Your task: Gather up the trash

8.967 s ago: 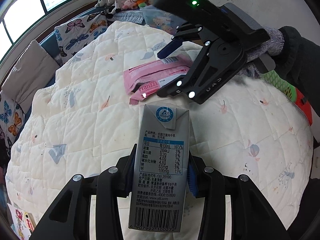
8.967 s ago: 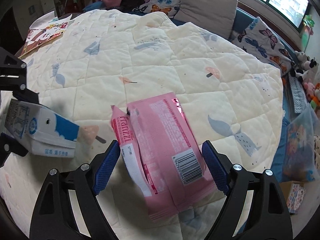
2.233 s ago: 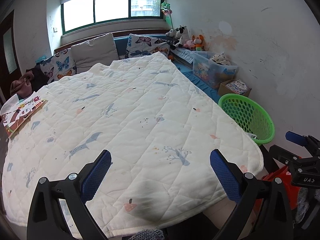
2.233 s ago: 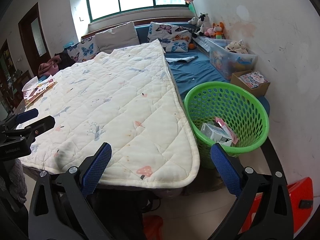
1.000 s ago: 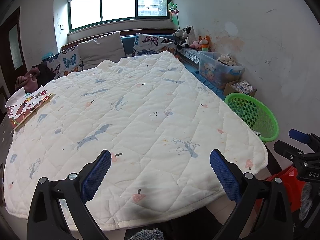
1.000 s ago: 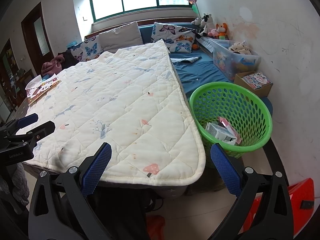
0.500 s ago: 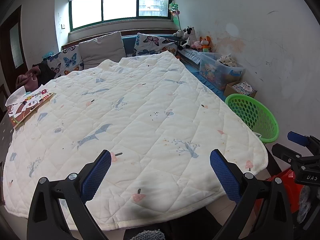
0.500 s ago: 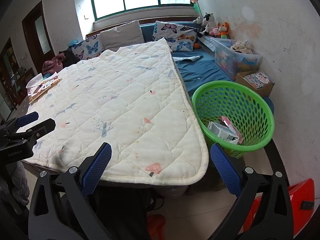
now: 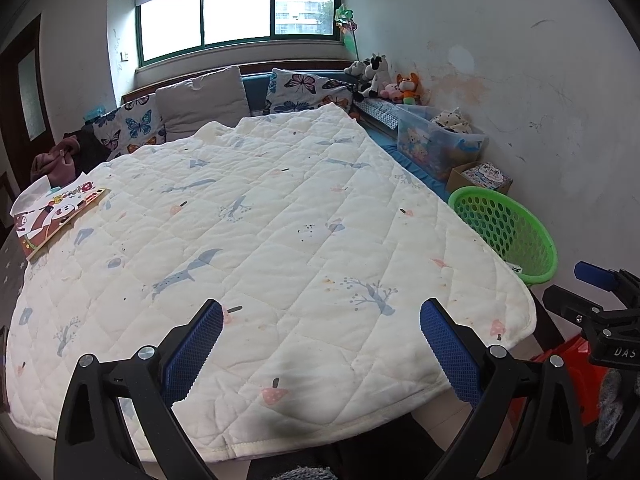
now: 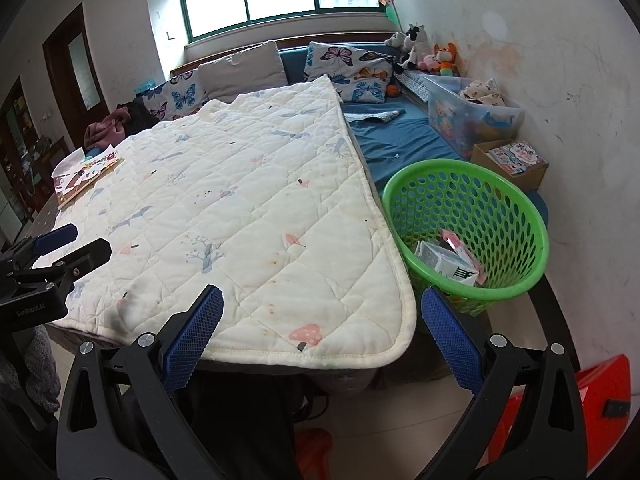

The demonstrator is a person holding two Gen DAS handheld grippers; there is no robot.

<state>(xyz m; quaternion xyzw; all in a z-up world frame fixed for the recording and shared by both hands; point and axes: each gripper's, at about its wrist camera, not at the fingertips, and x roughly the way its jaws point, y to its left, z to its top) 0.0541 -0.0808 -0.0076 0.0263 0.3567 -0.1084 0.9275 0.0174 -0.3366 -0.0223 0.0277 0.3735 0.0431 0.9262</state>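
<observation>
A green perforated basket (image 10: 516, 216) stands on the floor right of the quilted table; it also shows in the left wrist view (image 9: 516, 232). Inside lie a grey milk carton (image 10: 444, 262) and a pink wrapper (image 10: 460, 250). My left gripper (image 9: 320, 344) is open and empty over the quilt's near edge. My right gripper (image 10: 322, 328) is open and empty at the quilt's near right corner, left of the basket. Each gripper shows in the other's view: the right one (image 9: 592, 292) and the left one (image 10: 60, 248).
A white quilt (image 9: 260, 220) with small prints covers the table. A picture book (image 9: 56, 212) lies at its far left. Cushions, a clear toy bin (image 10: 472, 120), a cardboard box (image 10: 512, 162) and a red stool (image 10: 592, 396) stand around.
Both grippers stay open and empty. The views have drifted slightly; the basket sits a little closer to the right gripper. The carton and wrapper held 9 seconds ago now lie in the basket.
</observation>
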